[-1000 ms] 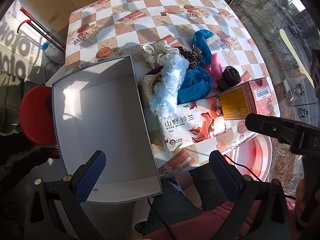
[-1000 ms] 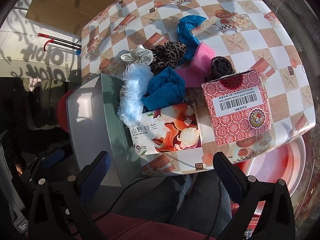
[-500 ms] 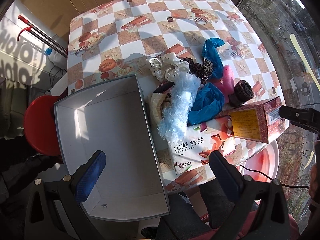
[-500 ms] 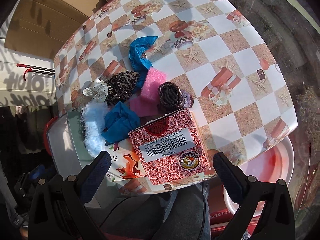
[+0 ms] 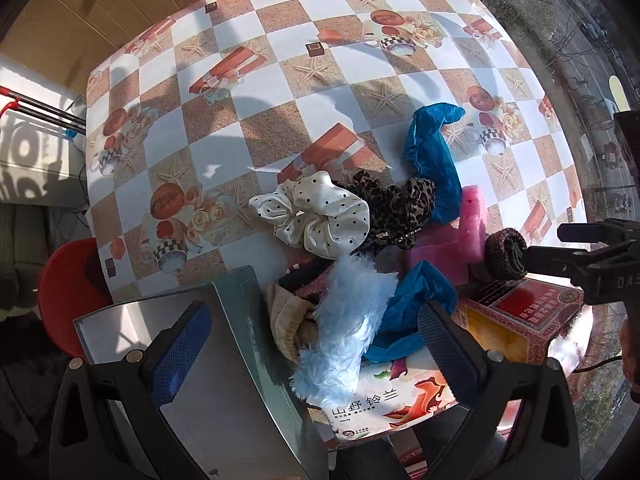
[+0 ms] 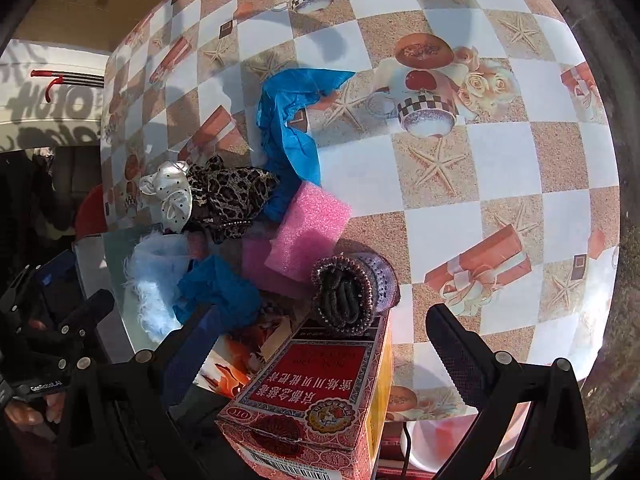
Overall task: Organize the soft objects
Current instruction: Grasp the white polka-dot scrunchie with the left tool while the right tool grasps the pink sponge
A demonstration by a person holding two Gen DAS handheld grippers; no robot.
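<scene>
A heap of soft things lies on the checkered table (image 5: pixel 280 92): a white dotted scrunchie (image 5: pixel 320 216), a leopard scrunchie (image 5: pixel 396 208), a fluffy light-blue piece (image 5: pixel 344 328), blue plastic bags (image 5: pixel 432 156), pink foam (image 6: pixel 308 228) and a dark knitted roll (image 6: pixel 348 292). An open grey box (image 5: pixel 232 360) stands at the table's near left edge. My left gripper (image 5: pixel 308 348) is open, low over the fluffy piece and the box wall. My right gripper (image 6: pixel 320 356) is open above the red carton, close to the knitted roll.
A red patterned carton (image 6: pixel 320 396) and a tissue pack with an orange print (image 5: pixel 392 400) lie at the near table edge. A red stool (image 5: pixel 68 292) stands left of the table. A red-and-white basin (image 6: pixel 460 444) sits below the edge.
Both grippers have moved forward and down towards the heap. The soft things now look much larger, and the right gripper has come in over the red carton.
</scene>
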